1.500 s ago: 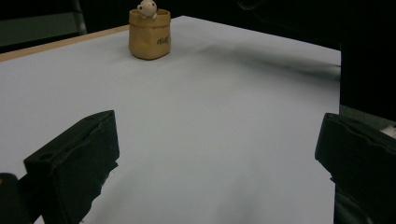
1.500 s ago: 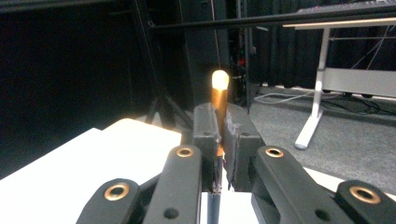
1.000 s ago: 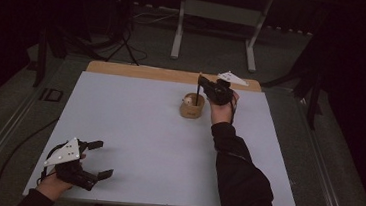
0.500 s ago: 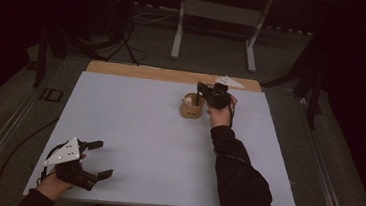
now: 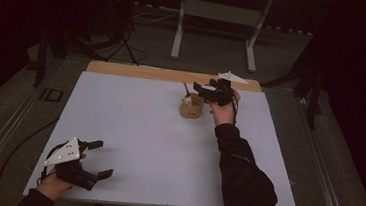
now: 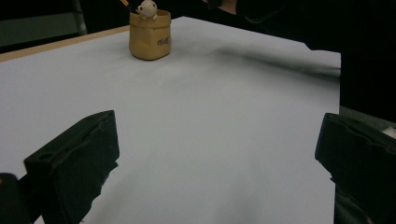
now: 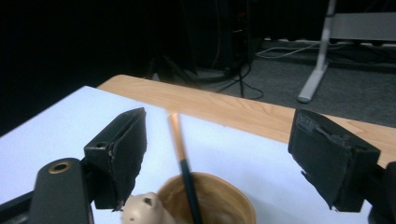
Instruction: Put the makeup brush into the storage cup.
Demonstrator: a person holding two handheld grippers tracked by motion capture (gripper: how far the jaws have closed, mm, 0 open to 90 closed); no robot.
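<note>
While the right gripper (image 5: 207,91) hangs just behind and above the tan cup (image 5: 191,107) in the high view, its jaws spread wide, the pencil (image 5: 186,89) stands in that cup, leaning, nothing clamped on it. The left gripper (image 5: 97,158) waits at the near corner of the tabletop (image 5: 138,134), well apart from the cup, jaws released too.

From the left gripper view, the cup (image 6: 150,35) sits far ahead and a bit left of its gaping jaws, a small pale figure (image 6: 147,8) on its rim.

Over to the right gripper view: the pencil (image 7: 183,163) rises straight between the parted jaws, closer to the left one, cup (image 7: 210,205) right beneath. I'd judge the reach is done; closing on the pencil and lifting it is left.
</note>
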